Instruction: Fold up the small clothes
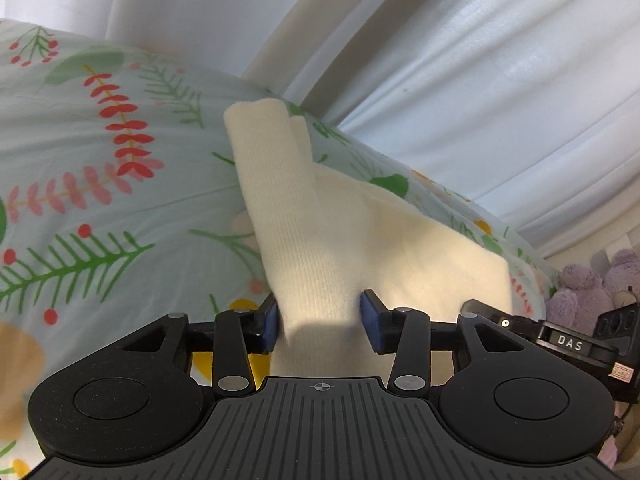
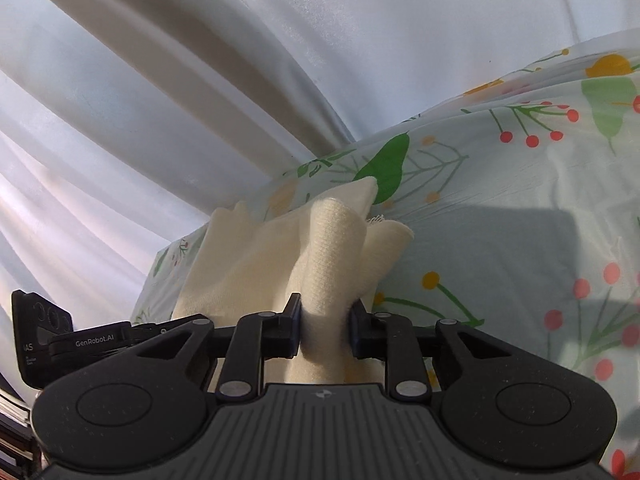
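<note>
Pinching cream garment (image 1: 320, 240): left gripper (image 1: 320, 322) & right gripper (image 2: 325, 326), both clamped.

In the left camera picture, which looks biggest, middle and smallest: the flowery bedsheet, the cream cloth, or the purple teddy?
1. Flowery bedsheet: covers most of the left and middle.
2. Cream cloth: pinched by the left gripper, close to the camera, so it looks bigger than it really is.
3. Purple teddy: partly cut off at the right edge.

Garment (image 1: 320, 216) lies on the bedspread (image 1: 100, 200), curtain (image 1: 480, 80) behind.

Floral bedsheet (image 1: 100, 184), white curtain (image 2: 160, 80), perhaps plush toys (image 1: 592, 284).
</note>
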A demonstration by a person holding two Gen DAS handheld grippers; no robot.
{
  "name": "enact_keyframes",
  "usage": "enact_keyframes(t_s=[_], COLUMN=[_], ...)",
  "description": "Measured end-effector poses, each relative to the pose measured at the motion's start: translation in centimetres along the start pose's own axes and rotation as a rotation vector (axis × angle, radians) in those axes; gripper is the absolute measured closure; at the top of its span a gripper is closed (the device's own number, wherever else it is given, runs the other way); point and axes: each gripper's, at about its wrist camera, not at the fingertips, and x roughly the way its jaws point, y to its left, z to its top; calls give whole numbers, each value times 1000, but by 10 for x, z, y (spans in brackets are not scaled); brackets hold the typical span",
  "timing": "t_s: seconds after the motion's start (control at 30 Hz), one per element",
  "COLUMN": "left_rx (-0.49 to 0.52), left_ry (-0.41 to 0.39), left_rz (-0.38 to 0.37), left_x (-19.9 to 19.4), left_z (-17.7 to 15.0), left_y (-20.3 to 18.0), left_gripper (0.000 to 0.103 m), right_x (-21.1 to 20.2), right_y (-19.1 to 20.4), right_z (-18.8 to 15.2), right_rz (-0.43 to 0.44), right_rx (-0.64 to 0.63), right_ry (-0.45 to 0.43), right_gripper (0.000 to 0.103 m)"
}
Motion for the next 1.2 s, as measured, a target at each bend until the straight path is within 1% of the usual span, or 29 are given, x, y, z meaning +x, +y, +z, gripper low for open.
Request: enact_keyframes(t_s=[0.03,0.07,0.1,0.13,0.17,0.23,0.27,0.33,0.4,0.43,0.53,0.6,0.67,0.73,0.8,0.87,0.9,0.93,1.0,1.03,1.1,1.13,1.2], left_rx=[5,11,10,2,-5,-4,3,19,21,20,9,23,60,112,165,206,221,239,249,244,203,170,127], left_ry=[-14,-39,-66,-98,-122,-157,-160,-163,-154,-146,-102,-54,-19,10,40,47,37,21,-1,-13,-40,-51,-57], left_rz=[49,73,76,76,77,80,80,73,76,75,53,42,36,28,49,75,82,91,108,135,146,142,134], left_x=[-2,-7,-13,-21,-28,-37,-40,-46,-48,-50,-51,-50,-50,-48,-43,-39,-37,-36,-33,-33,-37,-40,-45], left_z=[-3,-6,-9,-14,-17,-26,-31,-44,-57,-62,-82,-94,-104,-113,-120,-125,-127,-129,-128,-126,-122,-121,-119], left_y=[2,6,8,11,12,10,8,3,-2,-5,-6,-7,-9,-12,-16,-20,-22,-24,-26,-27,-24,-20,-12], left_gripper=[55,54,54,51,50,47,47,46,45,45,43,43,43,42,42,42,42,42,43,45,46,47,47], right_x=[-5,-10,-17,-25,-33,-45,-50,-50,-51,-53,-51,-48,-41,-34,-28,-24,-23,-22,-24,-25,-30,-32,-33], right_y=[4,7,11,15,17,19,18,18,17,17,15,13,10,5,3,4,5,4,-3,-11,-25,-27,-20], right_z=[-2,-5,-8,-11,-14,-21,-25,-33,-45,-52,-69,-76,-82,-85,-86,-84,-83,-82,-79,-76,-76,-76,-78], right_rz=[-78,-144,-189,-216,-219,-168,-138,-132,-145,-132,-86,-89,-91,-54,-44,-45,-50,-35,23,87,189,193,96], right_rx=[-34,-67,-103,-137,-157,-134,-114,-94,-71,-51,-9,-11,-6,24,43,33,34,52,143,227,344,351,244], right_ry=[-20,-55,-92,-119,-131,-122,-94,-63,-38,-31,-6,13,42,64,60,41,40,46,51,53,46,41,35], right_gripper=[73,72,71,71,71,63,61,61,61,61,59,57,53,50,49,58,71,80,85,86,87,87,87])
